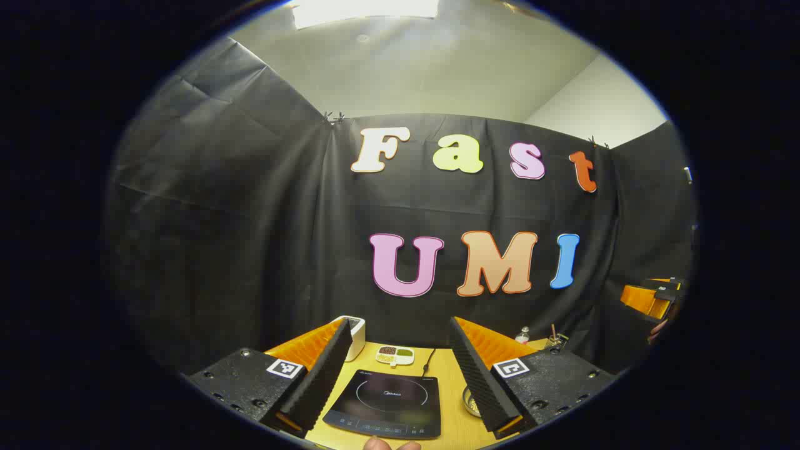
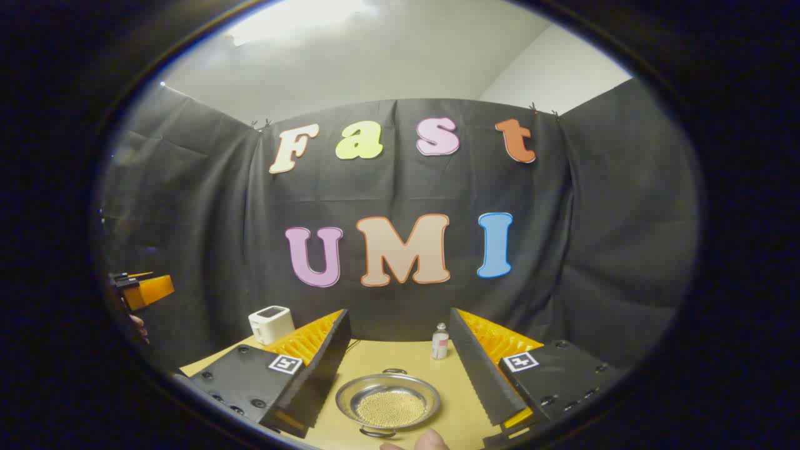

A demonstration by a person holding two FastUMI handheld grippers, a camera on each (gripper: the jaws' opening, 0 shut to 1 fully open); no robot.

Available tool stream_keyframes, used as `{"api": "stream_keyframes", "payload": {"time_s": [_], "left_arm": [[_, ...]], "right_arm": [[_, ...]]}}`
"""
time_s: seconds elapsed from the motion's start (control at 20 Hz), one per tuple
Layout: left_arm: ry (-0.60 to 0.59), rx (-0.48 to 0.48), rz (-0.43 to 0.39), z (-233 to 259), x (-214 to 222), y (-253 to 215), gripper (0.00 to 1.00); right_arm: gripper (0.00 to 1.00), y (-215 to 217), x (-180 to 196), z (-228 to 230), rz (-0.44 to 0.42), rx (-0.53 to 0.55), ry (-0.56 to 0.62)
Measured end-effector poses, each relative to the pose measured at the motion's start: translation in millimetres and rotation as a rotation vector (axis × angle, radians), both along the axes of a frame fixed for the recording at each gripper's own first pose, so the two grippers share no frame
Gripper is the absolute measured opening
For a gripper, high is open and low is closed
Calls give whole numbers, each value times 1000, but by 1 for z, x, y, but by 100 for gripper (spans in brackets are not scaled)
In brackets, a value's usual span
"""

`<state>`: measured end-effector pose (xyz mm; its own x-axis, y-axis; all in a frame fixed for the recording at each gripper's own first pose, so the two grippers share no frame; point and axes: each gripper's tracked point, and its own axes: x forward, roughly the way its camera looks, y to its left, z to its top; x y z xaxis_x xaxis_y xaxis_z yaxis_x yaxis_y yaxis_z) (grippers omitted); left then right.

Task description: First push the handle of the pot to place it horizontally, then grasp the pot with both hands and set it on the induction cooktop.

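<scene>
Currently you are holding both claws above the bench (image 2: 375,353), each with its jaws spread and pinching nothing. The left claw (image 1: 400,375) is looking down on the induction cooktop (image 1: 387,403), which is lying flat on the bench with a bare surface; the right claw (image 2: 397,375) is framing the pot (image 2: 387,400).

The pot is sitting on the bench between the right claw's fingers, well below them, a shallow metal pan with small grains in it and a loop handle at its near rim (image 2: 375,431) and another at its far rim (image 2: 395,371) (so the handles are lying fore-and-aft in this view, not side to side). It is also peeking in at the cooktop's right edge in the left gripper view.

Judgement: thin steel, so stiff, fairly light and slippery; the loose grains are likely to spill if it tilts. Take hold at the two loop handles, one claw each, keeping it level.
</scene>
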<state>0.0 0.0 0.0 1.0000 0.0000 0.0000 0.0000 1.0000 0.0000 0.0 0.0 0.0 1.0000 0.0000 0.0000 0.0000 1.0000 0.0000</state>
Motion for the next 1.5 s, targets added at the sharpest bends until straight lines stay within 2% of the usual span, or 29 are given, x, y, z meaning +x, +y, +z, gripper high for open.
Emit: {"api": "stream_keyframes", "payload": {"time_s": [0.15,0.2,0.25,0.3,0.35,0.5,0.65,0.7,0.8,0.85,0.95,1.2,1.4,1.45,1.5], "left_arm": [[10,-1,-29,-5,3,3,95],[8,0,-36,-4,5,4,95],[9,2,-45,-6,5,4,95],[11,2,-54,-6,5,4,92],[16,3,-64,-8,6,2,92],[24,8,-88,-11,7,0,95],[29,-6,-99,-12,7,1,92],[31,-11,-100,-13,7,2,95],[38,-17,-97,-15,6,4,92],[41,-18,-97,-17,6,5,95],[48,-17,-92,-20,6,7,92],[48,-15,-85,-20,4,12,92],[45,-16,-88,-19,2,13,92],[43,-14,-89,-19,2,14,92],[39,-8,-88,-19,1,15,92]], "right_arm": [[96,9,2,-2,-11,-18,7],[100,12,1,0,-13,-18,4],[96,14,-1,1,-18,-22,1],[100,18,-2,1,-20,-28,-1],[96,22,-3,0,-19,-32,-1],[96,35,-5,-2,-15,-32,3],[98,40,-6,1,-18,-54,-5],[100,41,-6,0,-20,-62,-3],[97,44,-7,-1,-18,-62,2],[97,45,-8,-1,-18,-59,4],[97,43,-8,0,-21,-59,3],[97,43,-10,-9,-17,-46,32],[75,47,-10,-16,-5,-45,54],[76,50,-9,-19,1,-40,68],[70,50,-7,-22,1,-38,74]]}}
